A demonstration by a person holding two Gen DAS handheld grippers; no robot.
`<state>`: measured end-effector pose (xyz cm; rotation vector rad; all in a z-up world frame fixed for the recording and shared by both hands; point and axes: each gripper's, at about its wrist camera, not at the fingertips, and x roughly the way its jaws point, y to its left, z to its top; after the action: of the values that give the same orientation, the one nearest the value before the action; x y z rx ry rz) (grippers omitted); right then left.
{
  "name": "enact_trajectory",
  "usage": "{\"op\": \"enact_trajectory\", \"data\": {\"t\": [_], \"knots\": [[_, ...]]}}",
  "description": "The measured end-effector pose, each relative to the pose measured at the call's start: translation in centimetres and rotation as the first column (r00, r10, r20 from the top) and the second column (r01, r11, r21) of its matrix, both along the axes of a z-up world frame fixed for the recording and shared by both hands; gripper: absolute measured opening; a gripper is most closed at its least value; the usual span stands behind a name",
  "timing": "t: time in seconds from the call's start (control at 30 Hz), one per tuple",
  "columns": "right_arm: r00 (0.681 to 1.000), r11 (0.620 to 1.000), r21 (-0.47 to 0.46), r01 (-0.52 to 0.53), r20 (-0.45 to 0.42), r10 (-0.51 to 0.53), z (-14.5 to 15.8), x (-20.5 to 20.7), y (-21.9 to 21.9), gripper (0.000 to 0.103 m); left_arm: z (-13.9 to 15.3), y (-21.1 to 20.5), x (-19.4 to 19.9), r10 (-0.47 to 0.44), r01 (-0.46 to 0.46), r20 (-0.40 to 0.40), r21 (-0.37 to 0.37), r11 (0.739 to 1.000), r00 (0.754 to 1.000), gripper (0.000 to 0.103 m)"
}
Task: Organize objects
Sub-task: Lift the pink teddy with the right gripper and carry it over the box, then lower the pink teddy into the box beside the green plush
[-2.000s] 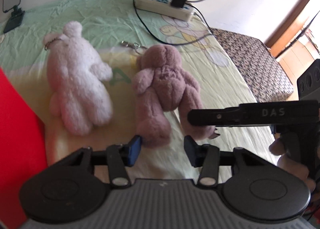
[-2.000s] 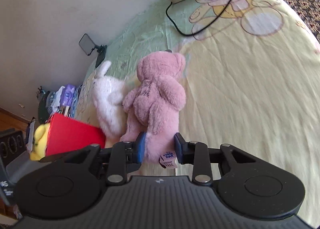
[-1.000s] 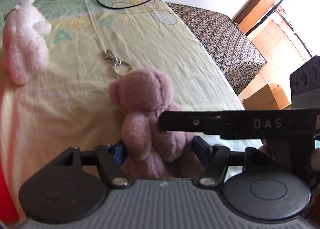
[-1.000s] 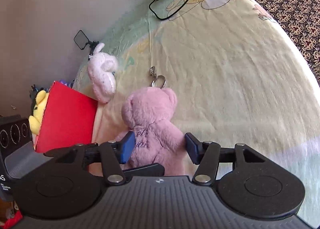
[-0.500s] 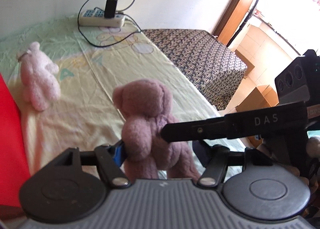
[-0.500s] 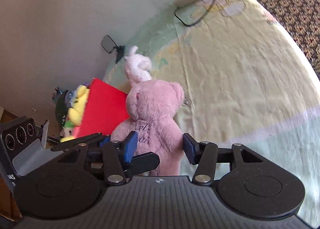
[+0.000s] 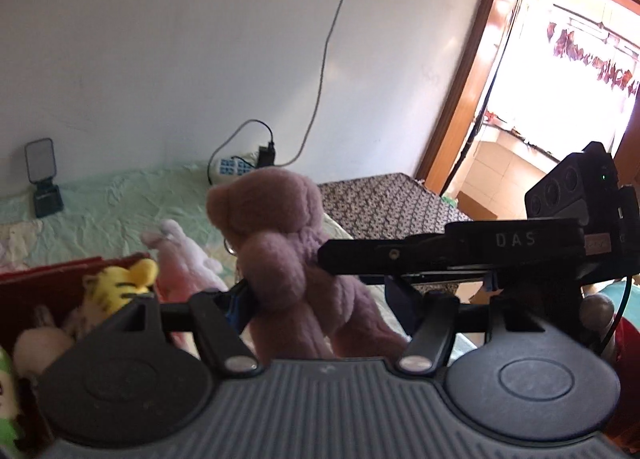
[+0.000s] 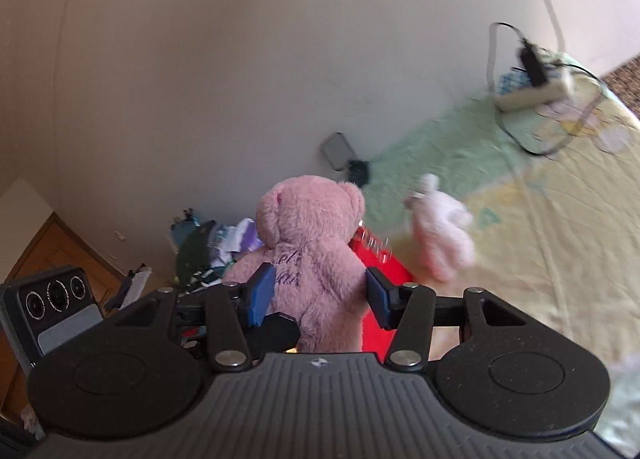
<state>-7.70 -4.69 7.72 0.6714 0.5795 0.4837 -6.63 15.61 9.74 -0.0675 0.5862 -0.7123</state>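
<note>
White wall (image 7: pixel 180 59), bed (image 8: pixel 560 219), sunlit doorway (image 7: pixel 560 59).

bed (image 8: pixel 560 243), yellow-green sheet; on it: white plush rabbit (image 8: pixel 442 225), power strip (image 8: pixel 532 89), red box (image 7: pixel 36 279).

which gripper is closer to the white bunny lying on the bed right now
Hard to call, but probably the left. The left gripper has the white bunny just beyond its left finger, while the right gripper sees it farther up the bed. Both straddle the pink bear.

Bear (image 8: pixel 308 243) fuzzy plush; bedsheet (image 8: pixel 552 219) wrinkled cloth.
</note>
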Motion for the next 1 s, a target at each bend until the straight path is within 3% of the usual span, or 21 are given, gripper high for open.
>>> {"op": "enact_trajectory", "data": {"t": [0.3, 0.63, 0.83, 1.0], "knots": [[0.991, 0.994, -0.007, -0.109, 0.082, 0.109, 1.2, 3.9, 9.5, 0.053, 1.3, 9.9, 0.0, 0.113, -0.113, 0.055, -0.003, 0.994, 0.992, 0.067], [0.983, 0.982, -0.06, -0.181, 0.011, 0.182, -1.6, 6.4, 16.8, 0.053, -2.3, 16.7, 1.3, 0.179, -0.178, -0.024, 0.041, 0.983, 0.983, 0.067], [0.985, 0.982, -0.08, -0.171, -0.046, 0.168, -3.9, 7.4, 18.7, 0.053, -4.9, 18.0, 3.2, 0.203, -0.197, -0.097, 0.066, 0.978, 0.974, 0.067], [0.985, 0.982, -0.085, -0.166, -0.067, 0.161, -4.6, 7.6, 19.0, 0.053, -5.9, 18.2, 3.9, 0.207, -0.199, -0.111, 0.078, 0.977, 0.972, 0.067]]}}
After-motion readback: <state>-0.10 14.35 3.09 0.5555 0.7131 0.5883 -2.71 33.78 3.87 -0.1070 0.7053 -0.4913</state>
